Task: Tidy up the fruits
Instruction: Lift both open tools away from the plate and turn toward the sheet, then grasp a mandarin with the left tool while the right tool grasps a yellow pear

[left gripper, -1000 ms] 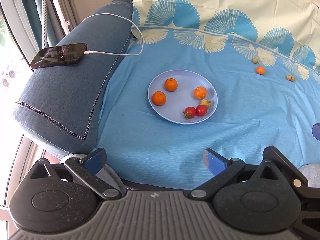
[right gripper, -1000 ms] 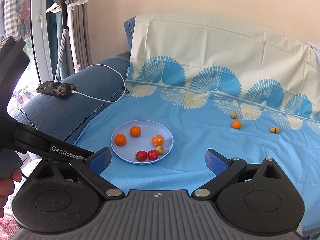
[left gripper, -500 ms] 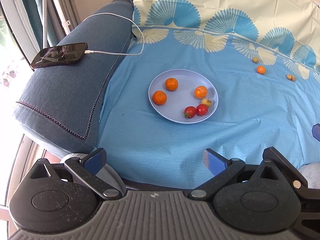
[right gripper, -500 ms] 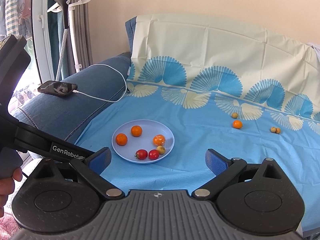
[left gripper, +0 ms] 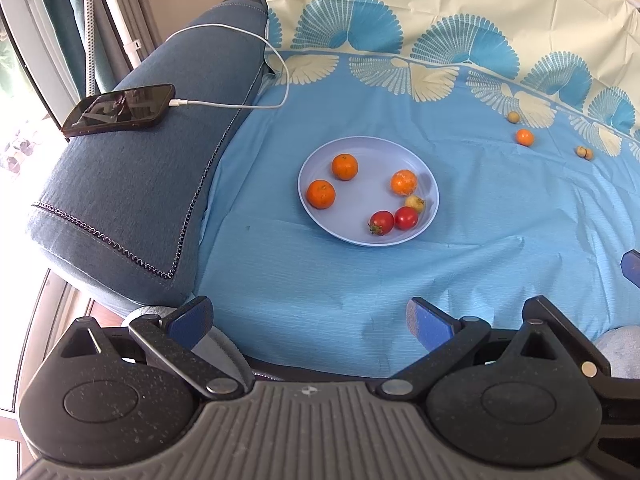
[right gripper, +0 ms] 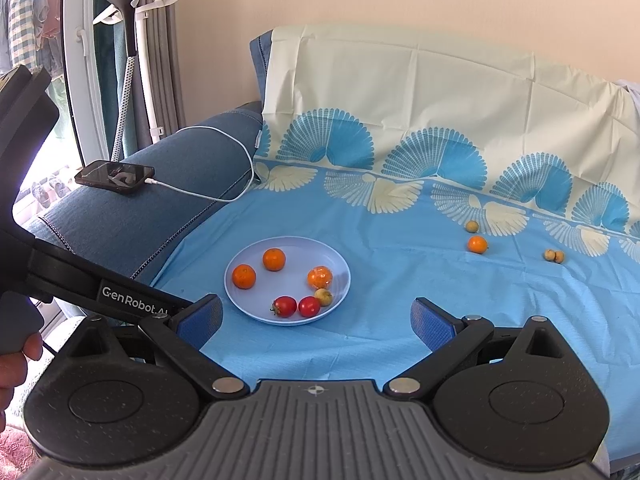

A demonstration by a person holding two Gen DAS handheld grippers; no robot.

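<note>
A pale blue plate (left gripper: pixel 360 196) (right gripper: pixel 256 304) lies on the blue sheet and holds three oranges (left gripper: pixel 344 167) (right gripper: pixel 274 259), two red tomatoes (left gripper: pixel 382 222) (right gripper: pixel 285 306) and a small yellowish fruit (left gripper: pixel 415 203) (right gripper: pixel 323 297). Out on the sheet at the far right lie a loose orange (left gripper: pixel 524 137) (right gripper: pixel 477 244), a small brown fruit (left gripper: pixel 513 117) (right gripper: pixel 472 226) and a brown pair (left gripper: pixel 584 152) (right gripper: pixel 554 256). My left gripper (left gripper: pixel 308 320) is open and empty, short of the plate. My right gripper (right gripper: pixel 318 320) is open and empty too.
A black phone (left gripper: pixel 120 109) (right gripper: pixel 115 175) rests on the blue sofa arm (left gripper: pixel 132 184), with a white cable (left gripper: pixel 256 106) trailing onto the sheet. A garment steamer stand (right gripper: pixel 128 44) is by the window. The left gripper's body (right gripper: pixel 80 284) and a hand (right gripper: pixel 16 364) fill the right view's left.
Both views have shifted slightly; the plate sits a little further right in each frame. Both grippers remain open and no fruit has moved.
</note>
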